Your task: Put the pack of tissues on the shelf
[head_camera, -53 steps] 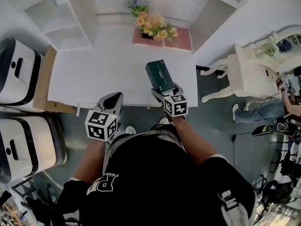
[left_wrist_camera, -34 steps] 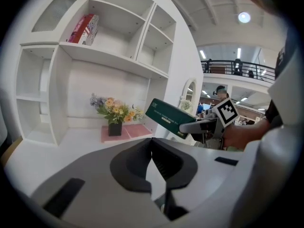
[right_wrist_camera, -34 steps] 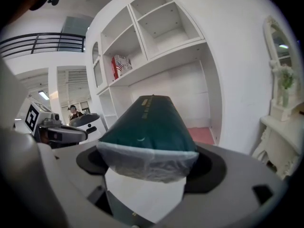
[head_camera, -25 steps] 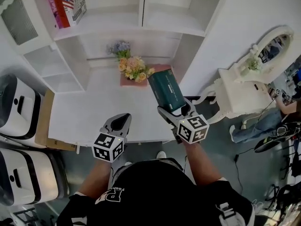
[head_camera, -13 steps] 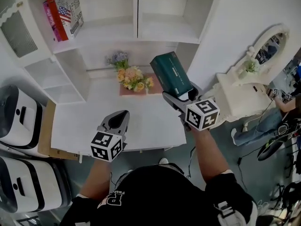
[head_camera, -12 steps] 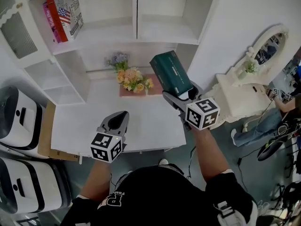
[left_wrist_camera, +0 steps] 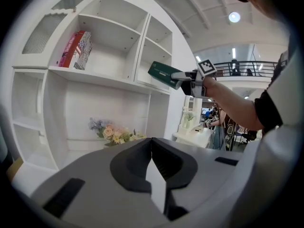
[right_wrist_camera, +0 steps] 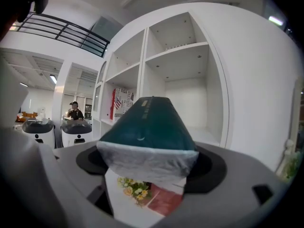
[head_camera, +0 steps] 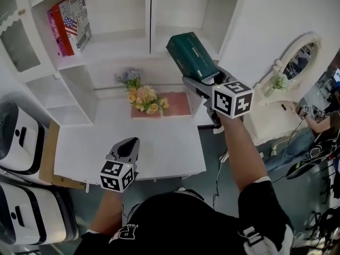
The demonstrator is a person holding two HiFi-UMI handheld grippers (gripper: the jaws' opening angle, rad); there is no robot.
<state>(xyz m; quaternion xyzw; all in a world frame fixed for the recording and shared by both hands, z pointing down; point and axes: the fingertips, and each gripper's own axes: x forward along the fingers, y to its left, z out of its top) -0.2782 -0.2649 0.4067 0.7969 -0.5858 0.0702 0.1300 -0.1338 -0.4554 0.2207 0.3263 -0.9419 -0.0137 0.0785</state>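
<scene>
A dark green pack of tissues (head_camera: 192, 56) is held up in the air in front of the white shelf unit (head_camera: 175, 41), level with its right-hand compartment. My right gripper (head_camera: 204, 82) is shut on the pack's near end. In the right gripper view the tissue pack (right_wrist_camera: 145, 129) fills the space between the jaws and points at the open right compartment (right_wrist_camera: 192, 108). My left gripper (head_camera: 125, 149) hangs low over the white table (head_camera: 117, 142), shut with nothing in it. In the left gripper view the tissue pack (left_wrist_camera: 164, 74) shows ahead, beside the shelf.
A bunch of flowers (head_camera: 142, 97) on a pink mat (head_camera: 171, 104) stands at the table's back. Red and flag-printed books (head_camera: 69, 24) lean in the left shelf compartment. White round machines (head_camera: 18, 137) stand to the left, an ornate white dresser with mirror (head_camera: 295, 62) to the right.
My right gripper has lifted the tissue pack from table height up and forward to the right shelf compartment. The left gripper has stayed low over the table.
</scene>
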